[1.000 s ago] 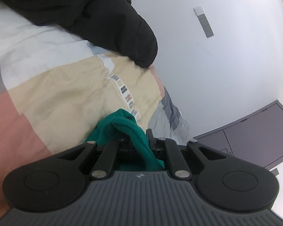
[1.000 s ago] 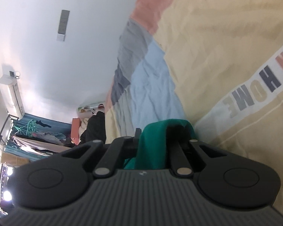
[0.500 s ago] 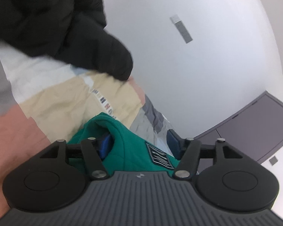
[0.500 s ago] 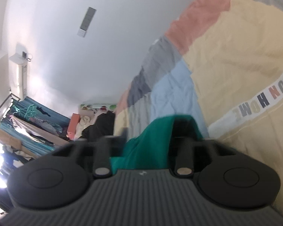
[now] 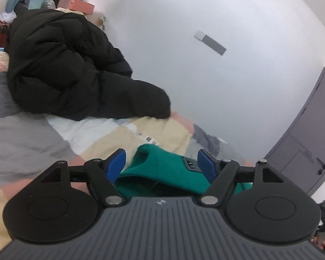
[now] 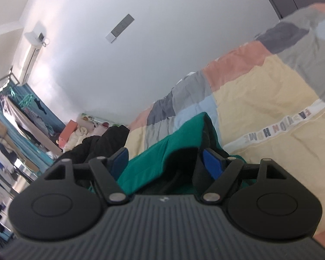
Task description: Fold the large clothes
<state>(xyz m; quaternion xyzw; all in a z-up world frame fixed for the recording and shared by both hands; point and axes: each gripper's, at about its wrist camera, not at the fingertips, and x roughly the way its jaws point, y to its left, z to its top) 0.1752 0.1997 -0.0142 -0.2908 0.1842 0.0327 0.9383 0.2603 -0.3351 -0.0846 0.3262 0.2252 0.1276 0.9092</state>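
Garment [image 5: 162, 169] between spread jaws of left tool [image 5: 161, 162], unpinched.

My left camera sits just behind my left hand-held gripper [image 5: 161, 162], tilted, looking low across the bed [image 5: 32, 134] toward the white wall [image 5: 227, 75] and a grey door [image 5: 303, 147], very near the green garment [image 5: 162, 166]. My right camera rides behind my right hand-held gripper [image 6: 164, 162], rolled the other way, facing along the quilt [image 6: 260, 108] toward a cluttered corner. Both views share the garment, quilt, black jacket [image 5: 65, 71], wall and its grey wall plate [image 6: 120, 28].
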